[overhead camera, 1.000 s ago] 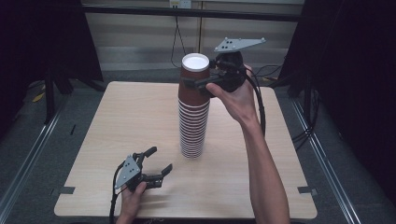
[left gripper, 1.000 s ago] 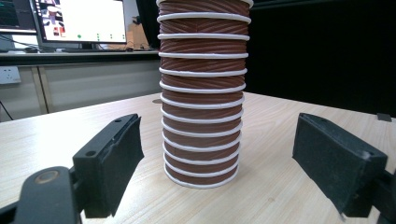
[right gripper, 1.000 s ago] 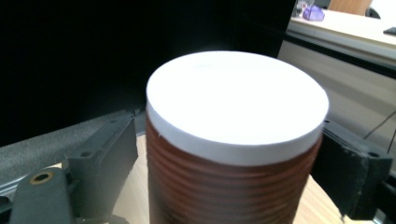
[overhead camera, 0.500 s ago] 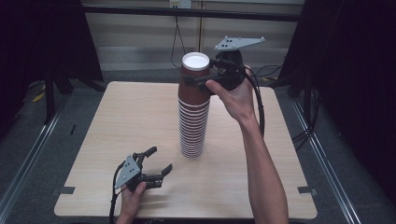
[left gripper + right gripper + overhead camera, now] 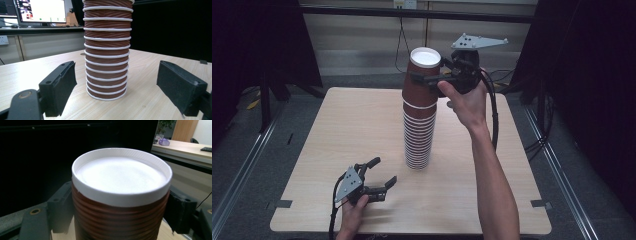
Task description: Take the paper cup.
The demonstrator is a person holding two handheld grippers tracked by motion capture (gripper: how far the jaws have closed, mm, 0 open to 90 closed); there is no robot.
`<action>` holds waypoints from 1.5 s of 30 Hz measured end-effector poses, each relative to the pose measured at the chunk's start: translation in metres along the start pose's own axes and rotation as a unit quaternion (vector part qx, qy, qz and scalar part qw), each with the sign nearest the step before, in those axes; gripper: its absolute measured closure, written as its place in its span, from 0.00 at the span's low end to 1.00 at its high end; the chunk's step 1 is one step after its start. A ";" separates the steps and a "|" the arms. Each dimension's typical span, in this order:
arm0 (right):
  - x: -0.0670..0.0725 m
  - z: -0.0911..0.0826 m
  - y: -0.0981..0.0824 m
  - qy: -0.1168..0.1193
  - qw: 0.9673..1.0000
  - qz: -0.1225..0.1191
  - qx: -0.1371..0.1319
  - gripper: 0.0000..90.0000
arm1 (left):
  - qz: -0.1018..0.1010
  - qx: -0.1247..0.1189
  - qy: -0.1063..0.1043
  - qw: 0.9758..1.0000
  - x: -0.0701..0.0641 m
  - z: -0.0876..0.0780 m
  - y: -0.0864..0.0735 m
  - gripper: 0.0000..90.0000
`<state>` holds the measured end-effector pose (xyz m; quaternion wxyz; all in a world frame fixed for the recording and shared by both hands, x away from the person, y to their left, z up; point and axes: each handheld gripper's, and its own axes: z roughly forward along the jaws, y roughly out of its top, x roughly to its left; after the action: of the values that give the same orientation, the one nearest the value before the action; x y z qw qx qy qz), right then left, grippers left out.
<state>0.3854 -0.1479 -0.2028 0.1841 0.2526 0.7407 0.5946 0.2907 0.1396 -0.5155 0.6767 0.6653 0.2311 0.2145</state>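
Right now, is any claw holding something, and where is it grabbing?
The right claw grips the top cup of the stack by its ribbed sides. The left claw is open, holding nothing.

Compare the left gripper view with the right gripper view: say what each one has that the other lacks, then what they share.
The left gripper view has the foot of the cup stack standing on the table, framed by wide-apart jaws, with a monitor behind. The right gripper view has the top cup with its white base up, and jaws against both its sides. Both show the same brown ribbed cups between black jaws.
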 end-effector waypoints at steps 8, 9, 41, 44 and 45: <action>0.001 -0.005 0.007 0.002 1.000 0.001 -0.019 0.25 | -0.001 0.000 0.000 1.000 0.000 0.000 0.000 0.17; 0.001 -0.006 0.008 0.002 1.000 0.002 -0.020 0.25 | -0.001 0.000 0.000 1.000 0.000 0.000 0.000 0.17; 0.001 -0.035 0.014 0.005 0.988 0.016 -0.152 0.25 | 0.000 0.000 0.001 1.000 0.000 0.000 0.000 0.17; 0.001 -0.038 0.015 0.005 0.987 0.016 -0.160 0.25 | 0.000 0.000 0.000 1.000 0.000 0.000 0.000 0.17; 0.002 -0.039 0.015 0.007 0.986 0.017 -0.163 0.25 | 0.000 0.000 0.000 1.000 0.000 0.000 0.000 0.17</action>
<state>0.3637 -0.1756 -0.1797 0.2072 0.2281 0.6308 0.7121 0.2908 0.1398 -0.5155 0.6763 0.6655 0.2314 0.2147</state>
